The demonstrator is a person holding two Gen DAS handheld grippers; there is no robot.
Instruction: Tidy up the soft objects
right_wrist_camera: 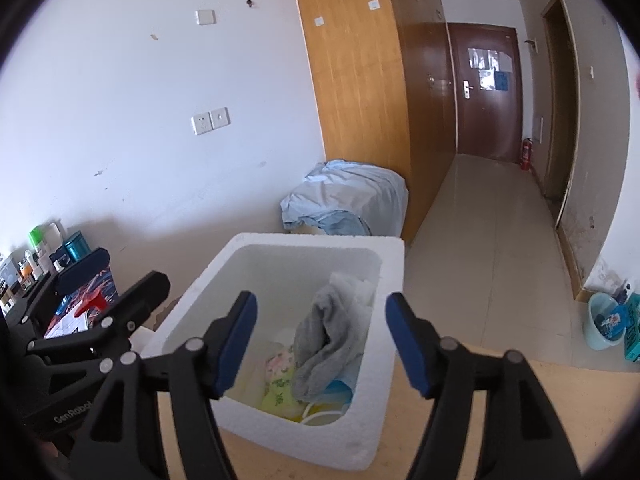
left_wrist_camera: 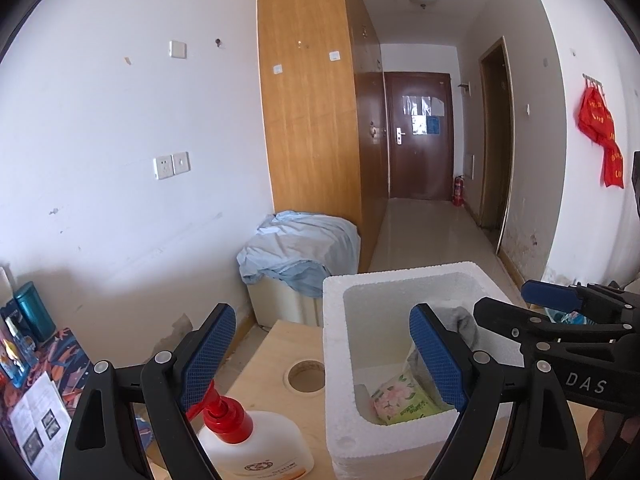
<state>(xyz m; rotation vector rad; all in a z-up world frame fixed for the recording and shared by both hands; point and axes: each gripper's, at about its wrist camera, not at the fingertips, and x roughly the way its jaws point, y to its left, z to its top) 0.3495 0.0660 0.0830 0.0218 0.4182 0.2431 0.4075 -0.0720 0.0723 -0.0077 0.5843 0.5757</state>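
Observation:
A white foam box (left_wrist_camera: 336, 344) stands on the wooden table (left_wrist_camera: 272, 360); it also shows in the right wrist view (right_wrist_camera: 384, 320). Inside lie a grey cloth (right_wrist_camera: 328, 336), a green-and-pink floral tissue pack (left_wrist_camera: 400, 400) and something blue and white under the cloth (right_wrist_camera: 340, 392). My left gripper (left_wrist_camera: 324, 360) is open and empty, raised before the box's near left side. My right gripper (right_wrist_camera: 324, 344) is open and empty, held above the box's near edge. The right gripper also shows at the right of the left wrist view (left_wrist_camera: 560, 312).
A white pump bottle with a red top (left_wrist_camera: 248, 448) stands on the table left of the box, beside a round hole (left_wrist_camera: 306, 374). A cluttered side table (right_wrist_camera: 80, 300) is at left. A blue sheet covers a unit (right_wrist_camera: 344, 200) behind. A basin (right_wrist_camera: 604, 324) is on the floor.

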